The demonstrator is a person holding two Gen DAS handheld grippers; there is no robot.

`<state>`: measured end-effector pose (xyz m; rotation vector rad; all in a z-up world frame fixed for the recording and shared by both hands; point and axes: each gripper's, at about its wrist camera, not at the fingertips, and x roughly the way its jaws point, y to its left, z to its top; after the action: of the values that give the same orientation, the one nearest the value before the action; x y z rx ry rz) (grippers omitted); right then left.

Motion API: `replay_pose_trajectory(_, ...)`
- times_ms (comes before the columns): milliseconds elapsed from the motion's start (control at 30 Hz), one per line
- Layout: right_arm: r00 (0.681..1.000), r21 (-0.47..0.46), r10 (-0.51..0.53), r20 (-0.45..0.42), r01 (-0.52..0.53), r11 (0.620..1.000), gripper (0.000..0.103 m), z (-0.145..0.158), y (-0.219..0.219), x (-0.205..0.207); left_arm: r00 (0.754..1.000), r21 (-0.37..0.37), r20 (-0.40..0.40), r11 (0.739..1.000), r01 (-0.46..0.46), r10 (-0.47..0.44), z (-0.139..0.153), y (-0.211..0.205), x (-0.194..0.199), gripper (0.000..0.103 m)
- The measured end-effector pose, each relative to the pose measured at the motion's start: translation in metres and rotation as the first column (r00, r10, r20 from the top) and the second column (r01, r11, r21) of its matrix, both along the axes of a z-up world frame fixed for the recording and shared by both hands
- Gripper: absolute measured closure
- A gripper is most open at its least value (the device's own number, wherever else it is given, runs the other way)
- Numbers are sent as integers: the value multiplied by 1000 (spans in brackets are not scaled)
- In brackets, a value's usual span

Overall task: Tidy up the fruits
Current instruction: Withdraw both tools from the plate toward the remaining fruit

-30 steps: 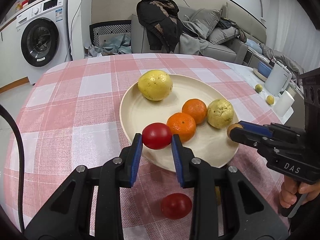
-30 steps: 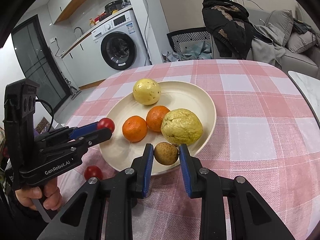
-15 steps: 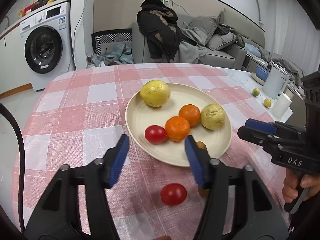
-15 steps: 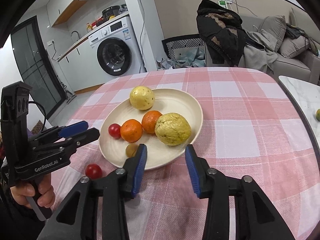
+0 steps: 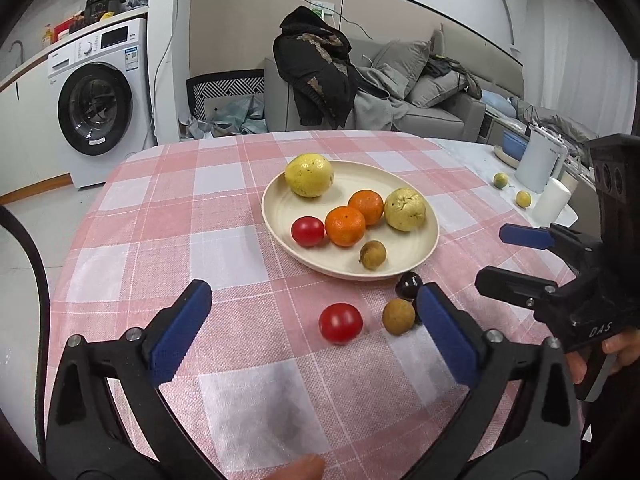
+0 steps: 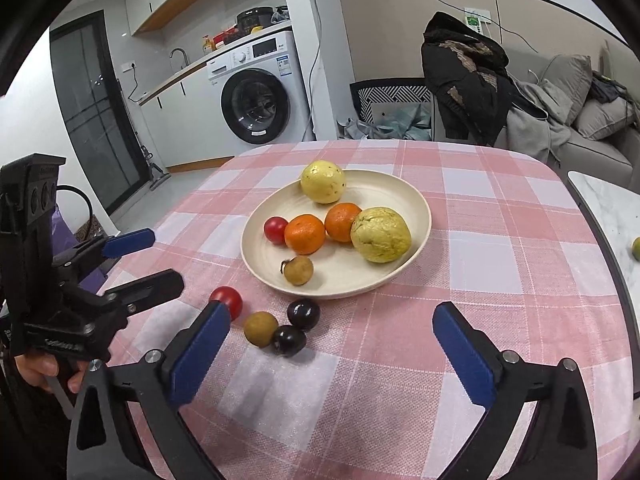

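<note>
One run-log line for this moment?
left gripper: open, empty | right gripper: open, empty | plate: six fruits | cloth: tomato, three others

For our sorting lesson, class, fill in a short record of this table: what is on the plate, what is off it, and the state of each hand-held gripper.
plate: two yellow-green fruits, two oranges, one red tomato, one small brown fruit
cloth, near side of plate: red tomato, brown fruit, two dark fruits
left hand-held gripper: open, empty
right hand-held gripper: open, empty

Cream plate (image 5: 428, 240) on pink-and-white checked cloth (image 5: 224, 256); blue-padded black tongs (image 5: 316, 332).
</note>
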<state>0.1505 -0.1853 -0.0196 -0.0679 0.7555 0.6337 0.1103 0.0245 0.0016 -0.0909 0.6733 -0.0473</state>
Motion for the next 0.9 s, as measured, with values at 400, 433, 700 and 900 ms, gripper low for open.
replay_pose_trajectory(400,1000,-86,8,9,-8,996,0,-11,4,-5,1000,-15,-6,1000,-26,26,-2,12,-4,1)
replay_pose_trajectory(433,1000,-91,10,7,-9,996,0,-12,5,-5,1000,-16,-8,1000,-25,25,-3,13,-4,1)
replay_pose_trajectory(700,1000,-145,-5,-22,2,989,0,-24,8,0,1000,-18,-24,1000,-19,18,-9,11,-1,1)
replay_pose_trajectory(900,998,-150,-53,-14,50,987,0,-28,10,3,999,-19,-38,1000,-17,17,-14,10,2,1)
